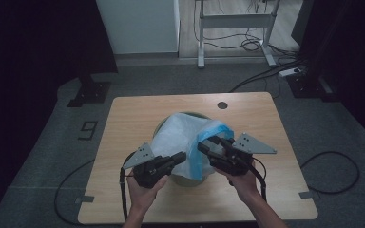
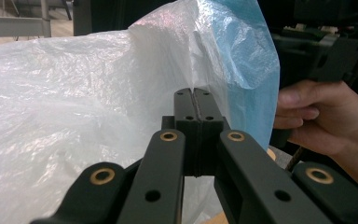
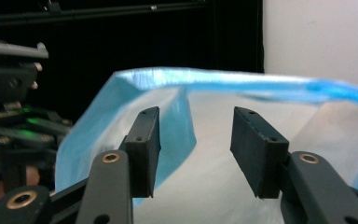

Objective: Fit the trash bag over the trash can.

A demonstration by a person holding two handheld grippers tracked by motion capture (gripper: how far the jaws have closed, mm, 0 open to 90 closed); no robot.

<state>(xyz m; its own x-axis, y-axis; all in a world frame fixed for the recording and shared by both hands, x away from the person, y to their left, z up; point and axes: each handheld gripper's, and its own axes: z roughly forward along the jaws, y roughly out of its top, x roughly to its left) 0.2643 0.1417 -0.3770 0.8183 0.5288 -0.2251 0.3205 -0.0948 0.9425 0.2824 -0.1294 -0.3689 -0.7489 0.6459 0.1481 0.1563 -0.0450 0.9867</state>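
Wooden table (image 1: 138, 111), grey floor (image 1: 38, 142), seemingly carpet, dim room

One plastic bag (image 1: 183, 137), one bin (image 1: 190, 179) — two claws.

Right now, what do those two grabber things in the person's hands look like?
Each is a black two-jaw tool. The left gripper and the right gripper both carry a flat grey three-cornered plate with small holes on top. A black cable trails from each. Close up, the black jaw arms have brass-coloured rings at the joints and blocky black pads. The forearms are bare, with no sleeves.
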